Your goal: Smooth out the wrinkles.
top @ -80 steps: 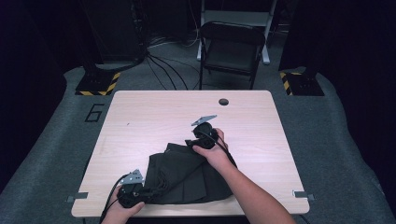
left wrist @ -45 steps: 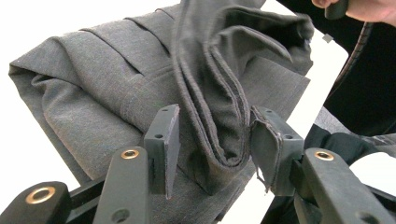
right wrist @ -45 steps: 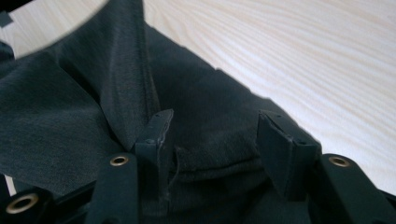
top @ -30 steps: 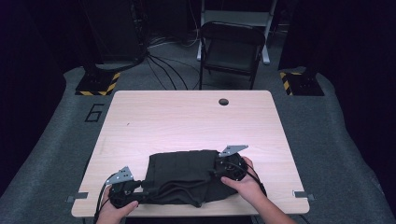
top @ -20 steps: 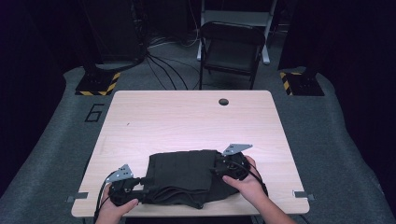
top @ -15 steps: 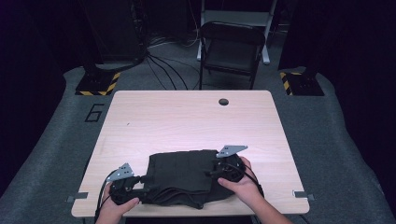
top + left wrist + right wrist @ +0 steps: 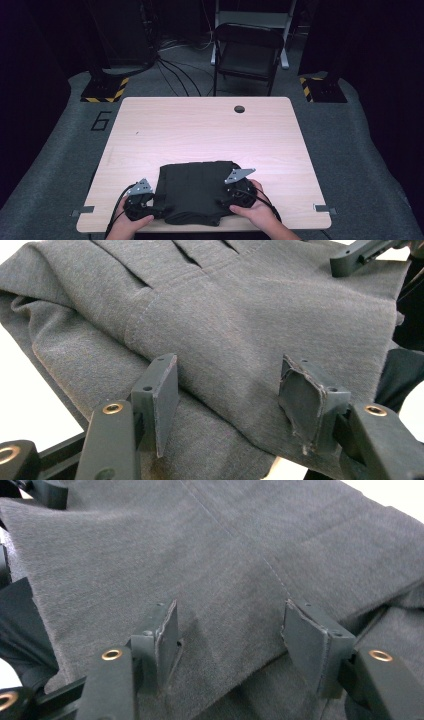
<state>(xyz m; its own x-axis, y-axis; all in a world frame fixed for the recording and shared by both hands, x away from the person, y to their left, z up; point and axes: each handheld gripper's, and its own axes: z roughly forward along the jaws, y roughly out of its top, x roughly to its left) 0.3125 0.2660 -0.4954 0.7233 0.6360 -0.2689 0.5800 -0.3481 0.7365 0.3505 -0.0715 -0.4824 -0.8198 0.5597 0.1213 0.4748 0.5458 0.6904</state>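
- Along the near edge of the table [image 7: 150, 125], a folded dark grey knit garment [image 7: 197, 192] lies flat as a rough rectangle, its long axis running left to right, parallel to that edge.
- At the garment's near left corner, the left gripper [image 7: 150, 202] points inward across the cloth. Seen in the left gripper view, its fingers [image 7: 162, 395] stand apart just above the top layer, not pinching it. They have just been opening, so the fold is let go here.
- At the garment's right edge, slightly farther from the near edge, the right gripper [image 7: 227, 199] also points inward, facing the left one. Its fingers [image 7: 167, 635] are spread over the fabric beside a stitched seam [image 7: 240, 540], pressing nothing, and have likewise just been opening.
- Both sets of fingers are therefore released, and the garment rests on the table on its own.
- The deciding relation: the cloth lies between the two grippers, straight ahead of each set of fingers. Both hands are about equally near, so I judge that a next fold across the long axis could start from either end.
- Farther off, the wooden table top is bare up to a round cable hole [image 7: 239, 108] near the far edge.
- Beyond the far edge stands a black folding chair [image 7: 247, 55].
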